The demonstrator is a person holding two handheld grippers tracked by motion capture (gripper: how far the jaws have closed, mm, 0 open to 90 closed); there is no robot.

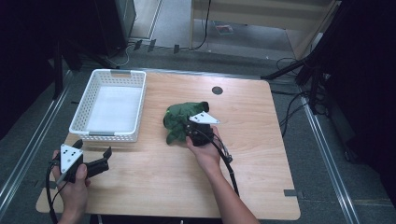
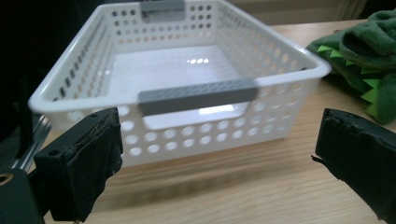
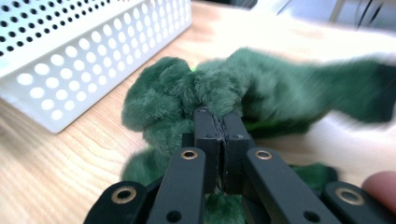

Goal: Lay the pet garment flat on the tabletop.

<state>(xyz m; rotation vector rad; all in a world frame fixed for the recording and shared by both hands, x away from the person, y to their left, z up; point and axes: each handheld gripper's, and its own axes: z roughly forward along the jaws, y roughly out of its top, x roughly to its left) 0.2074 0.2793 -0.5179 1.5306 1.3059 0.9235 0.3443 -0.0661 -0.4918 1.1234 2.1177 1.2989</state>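
Left hand-held gripper (image 1: 93, 150) sits at the tabletop's (image 1: 154, 186) near-left corner, jaws wide apart on nothing, aimed at the basket's (image 1: 80, 114) near short wall with its grey handle (image 2: 198, 94). The basket is empty and lies long axis front to back, left of centre. Right of it, apart from its wall, the green plush (image 1: 180, 119) lies crumpled mid-tabletop; its long axis looks roughly diagonal, near-left to far-right, with a dark tip at the far-right end, but it's too bunched to tell head from tail. Right hand-held gripper (image 3: 223, 122) has its jaws pressed together on a small pinch of the plush's fur at the near side. Risks, as I read it: the bite is shallow and only in pile or a fold, so on a lift the fur could slip out and the plush would drop back to the tabletop. The grab also looks off-centre, so the loose body would hang and swing, and could catch the basket rim or nudge the light basket sideways on the way over. The left hand-held gripper is close enough to steady the basket; nothing holds it now. Motion blur in the right gripper view hides the plush's far end.
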